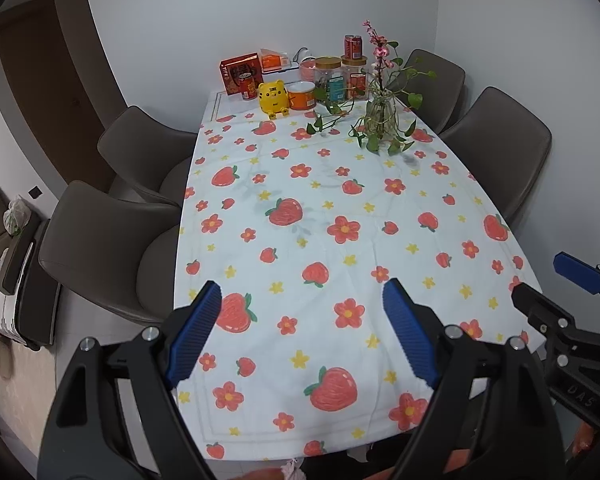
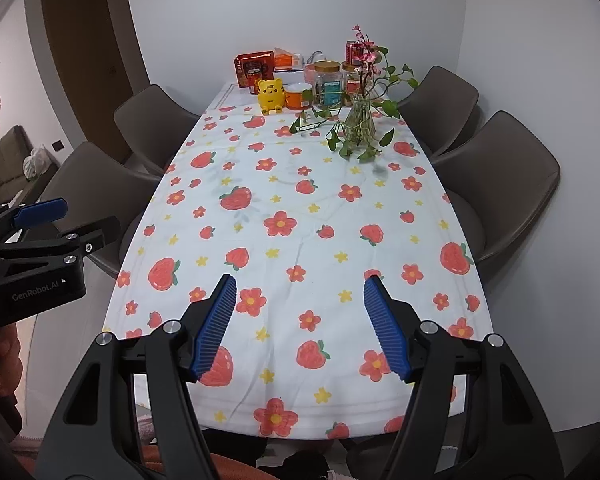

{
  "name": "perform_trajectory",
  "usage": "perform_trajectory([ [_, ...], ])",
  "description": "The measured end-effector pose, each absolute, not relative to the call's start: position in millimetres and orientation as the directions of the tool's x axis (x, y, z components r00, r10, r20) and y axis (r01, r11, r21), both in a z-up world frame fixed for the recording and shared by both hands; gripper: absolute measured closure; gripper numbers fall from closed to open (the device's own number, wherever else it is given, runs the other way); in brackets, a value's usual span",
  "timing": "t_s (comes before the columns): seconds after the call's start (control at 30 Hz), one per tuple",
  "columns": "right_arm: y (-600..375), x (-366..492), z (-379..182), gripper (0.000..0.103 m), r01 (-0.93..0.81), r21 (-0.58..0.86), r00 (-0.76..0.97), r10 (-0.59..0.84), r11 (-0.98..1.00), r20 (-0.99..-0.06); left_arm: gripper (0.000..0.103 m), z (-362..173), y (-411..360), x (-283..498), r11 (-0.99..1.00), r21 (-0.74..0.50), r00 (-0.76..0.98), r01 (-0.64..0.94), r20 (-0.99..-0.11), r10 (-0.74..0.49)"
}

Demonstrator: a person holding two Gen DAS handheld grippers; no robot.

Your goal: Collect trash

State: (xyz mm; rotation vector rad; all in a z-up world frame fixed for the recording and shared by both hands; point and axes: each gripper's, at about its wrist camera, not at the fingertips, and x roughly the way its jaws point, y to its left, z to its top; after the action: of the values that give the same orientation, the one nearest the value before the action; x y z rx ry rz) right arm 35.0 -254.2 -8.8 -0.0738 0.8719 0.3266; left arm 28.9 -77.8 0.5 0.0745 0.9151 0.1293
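Both the left gripper [image 1: 302, 332] and right gripper [image 2: 300, 326] hang released and empty above the near end of the worktop [image 2: 380, 240]. Likely trash, the red can [image 1: 353, 47] and boxes, sits at the far end, so each should reach forward, clear of the vase [image 1: 381, 118].

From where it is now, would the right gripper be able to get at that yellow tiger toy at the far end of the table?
Probably not from here. The right gripper hangs open over the near end of the table, while the yellow tiger toy stands at the far end. The cloth between them is bare, so nothing blocks the way; the person would just have to move closer.
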Motion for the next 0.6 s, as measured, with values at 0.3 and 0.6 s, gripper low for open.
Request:
perform_trajectory([
  [0.3,-253.5,35.3,-9.1,0.039,-0.306,0.070,0.600,0.249,0.950,-0.761,0.020,0.5,-78.9,28.3,0.990,0.119,0.604,-0.081,-0.784,0.144],
  [0.6,-256.1,34.8,-8.7,0.038,-0.309,0.069,0.599,0.251,0.949,-0.760,0.020,0.6,-80.3,27.9,0.989,0.120,0.603,-0.085,-0.784,0.147],
])
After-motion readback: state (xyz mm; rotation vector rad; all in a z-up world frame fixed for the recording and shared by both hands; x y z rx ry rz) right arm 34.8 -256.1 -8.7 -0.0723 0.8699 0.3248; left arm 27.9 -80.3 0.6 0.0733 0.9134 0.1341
